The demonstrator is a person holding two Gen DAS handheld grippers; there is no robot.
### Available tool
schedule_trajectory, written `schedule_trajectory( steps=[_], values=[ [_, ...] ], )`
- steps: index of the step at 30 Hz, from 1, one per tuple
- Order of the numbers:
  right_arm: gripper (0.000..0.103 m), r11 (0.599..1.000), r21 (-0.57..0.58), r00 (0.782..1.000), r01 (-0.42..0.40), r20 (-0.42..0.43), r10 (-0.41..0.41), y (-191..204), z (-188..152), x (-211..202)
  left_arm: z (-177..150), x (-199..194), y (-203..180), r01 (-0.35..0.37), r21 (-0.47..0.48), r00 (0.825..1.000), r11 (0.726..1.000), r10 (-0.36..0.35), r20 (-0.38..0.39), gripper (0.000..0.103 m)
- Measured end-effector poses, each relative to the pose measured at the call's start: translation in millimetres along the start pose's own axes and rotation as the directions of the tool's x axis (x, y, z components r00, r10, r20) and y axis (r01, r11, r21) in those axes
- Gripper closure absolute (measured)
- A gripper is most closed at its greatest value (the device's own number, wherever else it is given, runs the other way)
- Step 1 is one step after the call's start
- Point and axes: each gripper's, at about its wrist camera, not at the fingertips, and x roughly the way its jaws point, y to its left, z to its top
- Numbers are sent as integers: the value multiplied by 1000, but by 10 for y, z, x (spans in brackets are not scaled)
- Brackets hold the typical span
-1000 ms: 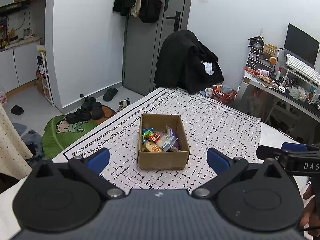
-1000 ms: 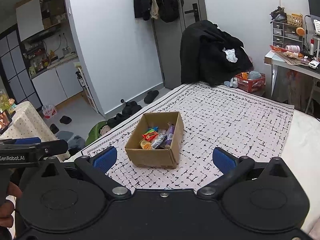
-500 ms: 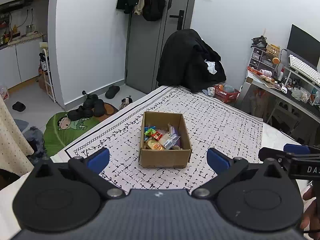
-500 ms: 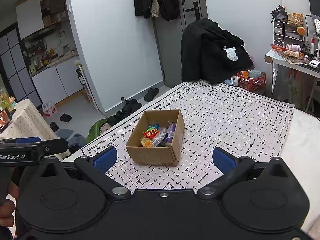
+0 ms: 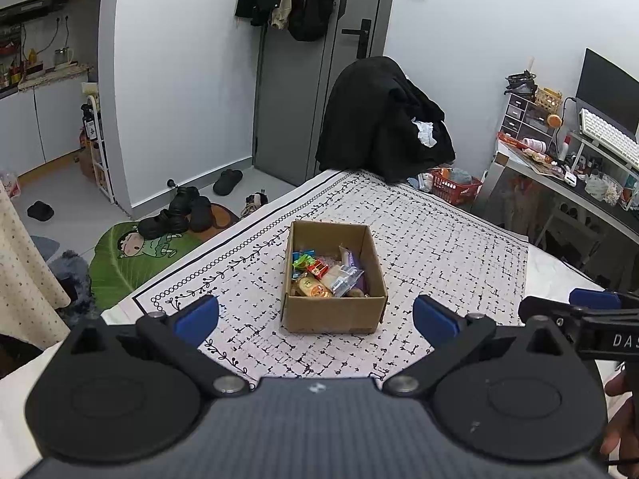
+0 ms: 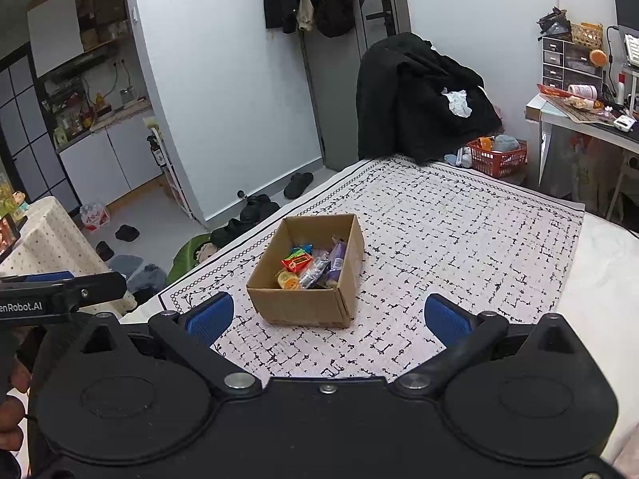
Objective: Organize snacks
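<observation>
Left gripper [image 5: 315,315]: lower centre of its frame, blue pads [image 5: 197,316] spread wide, nothing between them, held above the cloth [image 5: 439,239] just short of the box [image 5: 333,313]. Its black body also shows at the left edge of the right wrist view.

Right gripper [image 6: 327,317]: lower centre of its frame, blue pads [image 6: 445,317] likewise wide apart and empty, the box lying beyond and between them. Its body shows at the right edge of the left wrist view.

Box: brown cardboard, open top, no flaps showing, standing upright at frame centre on the black-and-white patterned cloth, clear of both grippers.

Contents: snacks [image 5: 325,275], all inside the box and heaped toward its near end; the far part of the floor shows bare.
- green packet [image 5: 302,260], upper left of the heap
- red packet [image 5: 318,268], just beside the green one
- yellow-orange packet [image 5: 311,288], nearest the front wall
- clear wrapper [image 5: 339,277], middle
- purple packet [image 5: 351,259], against the right wall
Further pieces under these cannot be told apart.

Basket [image 5: 455,187]: red, on the floor at upper right of the frame beyond the cloth, holding bundled items too small to name.

Drawer unit [image 5: 523,113]: on the desk at far right, drawers closed.
</observation>
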Motion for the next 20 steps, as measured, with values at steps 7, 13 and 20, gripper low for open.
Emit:
schedule_trajectory(
  steps=[7,13,20],
  values=[
    [0,1000,0,1000,-1,-6,1,-1,-21,16,-6,-6,-3,-6,-3,1000,1000,6,0,0],
    [0,1000,12,1000,0,-19,0,-29,-33,60,-25,12,-9,-11,11,1000,1000,11,-5,0],
    [0,1000,16,1000,3,-28,-3,-55,-36,119,-28,91,-47,-3,37,1000,999,4,-21,0]
  ],
)
